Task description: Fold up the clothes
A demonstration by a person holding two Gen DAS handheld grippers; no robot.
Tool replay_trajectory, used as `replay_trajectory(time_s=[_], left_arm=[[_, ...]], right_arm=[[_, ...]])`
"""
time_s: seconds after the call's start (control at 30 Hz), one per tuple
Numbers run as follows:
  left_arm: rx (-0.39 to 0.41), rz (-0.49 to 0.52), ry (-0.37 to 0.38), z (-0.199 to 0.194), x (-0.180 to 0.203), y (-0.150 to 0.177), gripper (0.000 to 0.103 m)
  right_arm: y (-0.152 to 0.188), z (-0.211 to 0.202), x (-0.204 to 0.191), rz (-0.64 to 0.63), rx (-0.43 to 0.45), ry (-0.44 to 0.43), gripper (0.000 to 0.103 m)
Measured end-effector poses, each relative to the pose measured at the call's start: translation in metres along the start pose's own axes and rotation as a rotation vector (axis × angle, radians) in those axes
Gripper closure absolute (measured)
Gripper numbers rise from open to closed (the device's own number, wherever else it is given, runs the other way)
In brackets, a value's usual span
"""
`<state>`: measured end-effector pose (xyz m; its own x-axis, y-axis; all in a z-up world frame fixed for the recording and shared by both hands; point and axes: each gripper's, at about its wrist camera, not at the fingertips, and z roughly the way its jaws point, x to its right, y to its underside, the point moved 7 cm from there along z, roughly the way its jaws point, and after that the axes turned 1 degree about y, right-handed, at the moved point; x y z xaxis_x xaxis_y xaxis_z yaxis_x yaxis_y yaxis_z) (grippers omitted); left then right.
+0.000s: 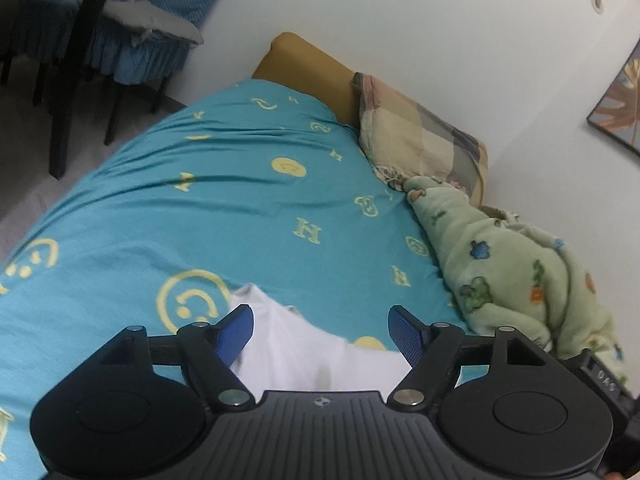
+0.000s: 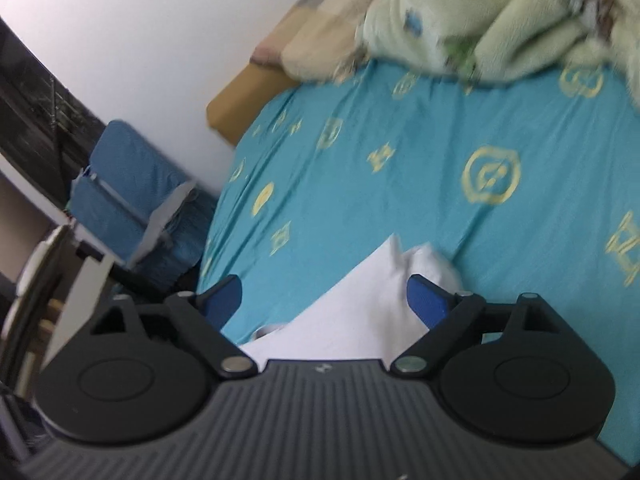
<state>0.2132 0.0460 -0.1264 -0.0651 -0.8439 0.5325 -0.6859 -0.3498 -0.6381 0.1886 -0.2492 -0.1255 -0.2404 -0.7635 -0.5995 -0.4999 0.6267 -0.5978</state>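
Observation:
A white garment (image 1: 304,352) lies on a teal bedsheet with yellow smiley and letter prints (image 1: 224,204). My left gripper (image 1: 322,322) is open above it, blue fingers spread wide with the cloth between and below them, not clamped. In the right wrist view the same white garment (image 2: 352,304) lies on the sheet (image 2: 440,168) with a straight folded edge and a bunched corner. My right gripper (image 2: 324,292) is open over it, and the cloth runs down under the gripper body. This view is blurred.
A pale green fleece blanket (image 1: 516,268) is heaped along the wall side of the bed, beside a checked pillow (image 1: 420,132). It also shows in the right wrist view (image 2: 500,16). Blue-covered chairs (image 1: 132,40) and dark table legs stand past the bed's end. A mustard headboard (image 1: 304,60) meets the white wall.

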Motion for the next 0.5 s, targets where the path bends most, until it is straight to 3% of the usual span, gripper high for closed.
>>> replay_trajectory(time_s=[0.07, 0.1, 0.13, 0.2, 0.27, 0.37, 0.43, 0.47, 0.5], left_arm=[[-0.023, 0.006, -0.027, 0.006, -0.007, 0.008, 0.032], [-0.038, 0.015, -0.043, 0.011, -0.010, 0.012, 0.033], [-0.054, 0.027, -0.061, 0.015, -0.013, 0.017, 0.033], [-0.079, 0.051, -0.084, 0.024, -0.017, 0.025, 0.042], [-0.090, 0.070, -0.108, 0.030, -0.020, 0.032, 0.062], [-0.085, 0.078, -0.124, 0.034, -0.024, 0.037, 0.083], [-0.068, 0.083, -0.116, 0.031, -0.023, 0.037, 0.092], [-0.052, 0.083, -0.107, 0.027, -0.021, 0.035, 0.096], [-0.037, 0.083, -0.098, 0.023, -0.020, 0.033, 0.097]], right_arm=[[0.000, 0.002, 0.008, -0.026, 0.011, 0.041, 0.013], [0.002, 0.007, 0.012, -0.036, -0.006, 0.056, 0.017], [0.005, 0.012, 0.015, -0.047, -0.028, 0.069, 0.031], [0.014, 0.022, 0.021, -0.069, -0.076, 0.094, 0.035], [0.024, 0.030, 0.024, -0.101, -0.103, 0.123, 0.049], [0.036, 0.036, 0.025, -0.157, -0.128, 0.156, 0.073], [0.038, 0.034, 0.025, -0.179, -0.116, 0.166, 0.082], [0.037, 0.030, 0.024, -0.180, -0.103, 0.162, 0.091], [0.035, 0.026, 0.023, -0.178, -0.088, 0.158, 0.092]])
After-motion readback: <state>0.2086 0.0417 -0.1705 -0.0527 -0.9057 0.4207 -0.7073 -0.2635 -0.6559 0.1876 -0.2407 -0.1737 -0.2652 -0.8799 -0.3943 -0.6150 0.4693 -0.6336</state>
